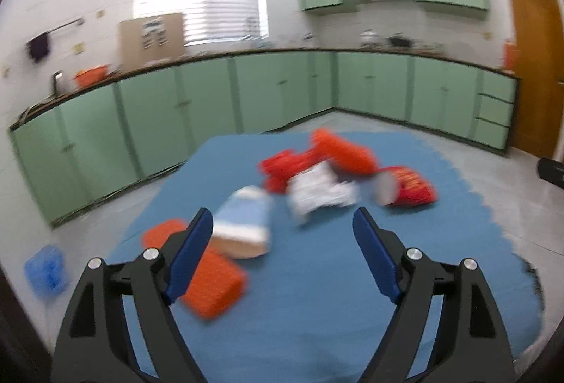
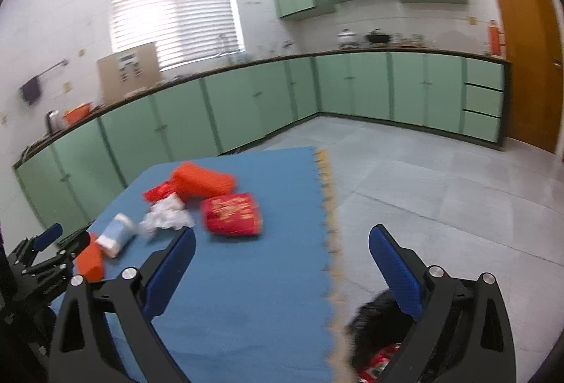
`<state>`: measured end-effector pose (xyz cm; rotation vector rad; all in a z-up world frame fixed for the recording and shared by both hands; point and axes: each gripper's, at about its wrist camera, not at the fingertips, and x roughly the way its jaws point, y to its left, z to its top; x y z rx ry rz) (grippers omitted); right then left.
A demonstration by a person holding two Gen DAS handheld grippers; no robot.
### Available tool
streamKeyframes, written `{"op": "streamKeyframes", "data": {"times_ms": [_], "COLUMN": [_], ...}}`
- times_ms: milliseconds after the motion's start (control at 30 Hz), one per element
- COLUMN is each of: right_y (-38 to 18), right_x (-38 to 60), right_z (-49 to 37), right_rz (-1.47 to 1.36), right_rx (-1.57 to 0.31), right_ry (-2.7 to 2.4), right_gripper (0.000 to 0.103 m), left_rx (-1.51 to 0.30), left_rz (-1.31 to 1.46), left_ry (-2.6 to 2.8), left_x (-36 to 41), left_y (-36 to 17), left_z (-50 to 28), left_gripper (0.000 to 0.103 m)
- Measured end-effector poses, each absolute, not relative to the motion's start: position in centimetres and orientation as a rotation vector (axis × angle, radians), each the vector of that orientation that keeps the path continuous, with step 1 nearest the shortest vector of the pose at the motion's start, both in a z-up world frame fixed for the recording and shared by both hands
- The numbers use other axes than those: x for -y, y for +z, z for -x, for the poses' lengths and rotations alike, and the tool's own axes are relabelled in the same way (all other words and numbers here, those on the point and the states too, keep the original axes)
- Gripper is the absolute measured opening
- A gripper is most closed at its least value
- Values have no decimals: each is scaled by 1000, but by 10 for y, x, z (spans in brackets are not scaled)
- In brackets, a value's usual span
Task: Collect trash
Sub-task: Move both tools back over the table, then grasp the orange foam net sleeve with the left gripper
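Trash lies on a blue foam mat [image 1: 317, 305] [image 2: 246, 295]: an orange box [image 1: 215, 284] [image 2: 90, 259], a light-blue and white pack [image 1: 243, 224] [image 2: 116, 235], crumpled white paper [image 1: 317, 192] [image 2: 165, 217], a red wrapper [image 1: 285, 168], a long orange package [image 1: 345, 150] [image 2: 202, 182] and a red packet with gold print [image 1: 409, 185] [image 2: 232, 214]. My left gripper [image 1: 282, 221] hangs open above the mat, its left finger over the orange box, nothing between the pads. My right gripper [image 2: 282, 235] is open over the mat's right edge. A black bag [image 2: 377, 323] with red rubbish inside lies below it.
Green base cabinets [image 1: 211, 108] run along the far walls in an L, with grey tiled floor [image 2: 440, 189] to the right of the mat. A blue basket [image 1: 46, 270] sits on the floor at left. A brown door [image 2: 521, 59] stands far right.
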<state>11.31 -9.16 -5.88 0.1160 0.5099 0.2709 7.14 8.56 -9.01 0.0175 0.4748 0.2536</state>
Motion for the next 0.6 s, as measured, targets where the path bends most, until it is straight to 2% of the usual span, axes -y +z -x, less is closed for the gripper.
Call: {"op": "streamKeyframes", "data": {"times_ms": [200,467,533,600], "right_y": [-71,-77,-78,-79], "right_x": [43,29,26,22], "right_z": [-115,-125,-128,-132], "right_rz": [-44,-20,-19,-11], "right_rx": [-537,-565,-567,-567], "right_ry": [347,353,352,351], "right_gripper": [97,97,97,97], "left_rx": [-549,-625,-648,-674], "left_rz": [65,147,173,200], "left_ry": [366,358,341,325], "left_x": [-135,-158,-160,-163], "left_y": [-113,-137,-142,-148], "left_z": [-73,-86,-89,-90], "left_gripper": [79,79,75,57]}}
